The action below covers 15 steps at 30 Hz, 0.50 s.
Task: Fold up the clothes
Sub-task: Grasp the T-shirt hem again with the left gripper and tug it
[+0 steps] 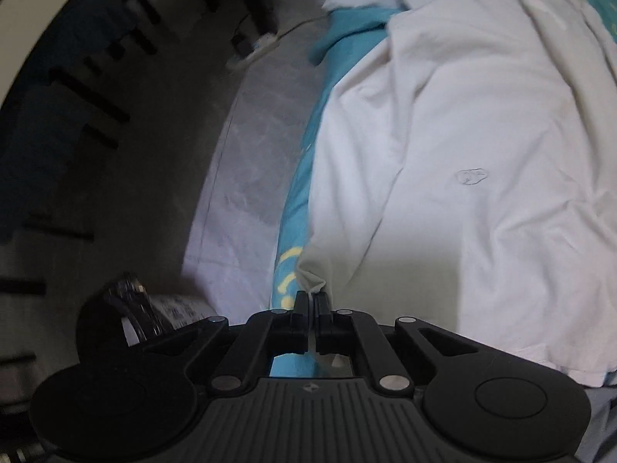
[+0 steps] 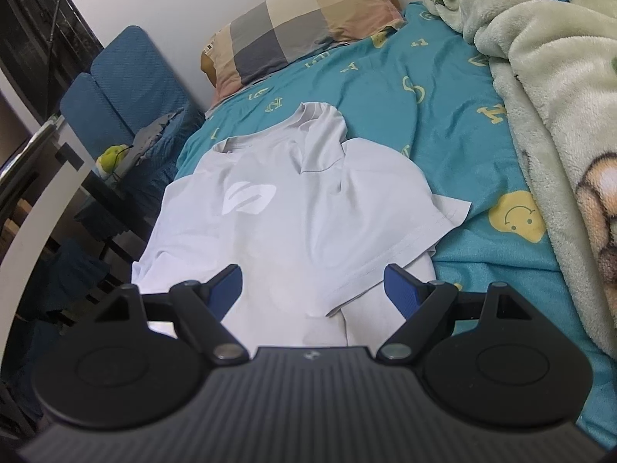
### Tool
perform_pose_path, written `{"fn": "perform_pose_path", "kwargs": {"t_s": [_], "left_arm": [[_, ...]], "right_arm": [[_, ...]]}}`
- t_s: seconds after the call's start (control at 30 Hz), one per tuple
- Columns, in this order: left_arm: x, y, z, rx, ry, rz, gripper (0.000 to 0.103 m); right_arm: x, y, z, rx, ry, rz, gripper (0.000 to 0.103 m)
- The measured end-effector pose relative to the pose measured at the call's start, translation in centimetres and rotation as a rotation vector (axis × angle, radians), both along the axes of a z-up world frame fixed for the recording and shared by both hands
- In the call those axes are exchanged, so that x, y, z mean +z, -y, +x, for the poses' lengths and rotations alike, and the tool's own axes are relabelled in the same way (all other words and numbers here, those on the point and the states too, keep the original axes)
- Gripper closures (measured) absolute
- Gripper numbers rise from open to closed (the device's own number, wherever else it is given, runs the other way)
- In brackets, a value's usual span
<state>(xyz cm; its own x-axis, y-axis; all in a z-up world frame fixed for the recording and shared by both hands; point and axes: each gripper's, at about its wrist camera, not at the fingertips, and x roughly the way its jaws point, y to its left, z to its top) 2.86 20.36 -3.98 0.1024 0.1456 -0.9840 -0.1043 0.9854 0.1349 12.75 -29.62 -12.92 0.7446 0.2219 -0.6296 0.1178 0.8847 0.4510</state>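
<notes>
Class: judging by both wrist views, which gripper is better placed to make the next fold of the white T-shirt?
Probably left: the left gripper is shut on the T-shirt; the right gripper is open, holding nothing.

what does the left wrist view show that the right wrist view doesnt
Only the left wrist view shows the left gripper shut on a pinched corner of the white t-shirt, the floor beside the bed, and a white power strip on it.

Only the right wrist view shows the right gripper open above the shirt, the checked pillow, the plush blanket and the blue chair.

Both show the white t-shirt and the teal bedsheet.
</notes>
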Motion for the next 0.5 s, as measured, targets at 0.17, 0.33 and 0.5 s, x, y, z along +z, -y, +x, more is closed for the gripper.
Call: {"fn": "perform_pose_path", "kwargs": {"t_s": [0.17, 0.33, 0.5], "left_arm": [[2.0, 0.2, -0.1, 0.0, 0.088, -0.024, 0.068], [4.2, 1.1, -0.1, 0.004, 0.234, -0.032, 0.05], [6.8, 4.0, 0.2, -0.04, 0.431, -0.031, 0.031]], "right_arm": [[0.4, 0.1, -0.4, -0.001, 0.015, -0.022, 0.021], [0.6, 0.4, -0.6, -0.009, 0.02, -0.012, 0.021], [0.8, 0.1, -1.0, 0.002, 0.031, -0.043, 0.021]]}}
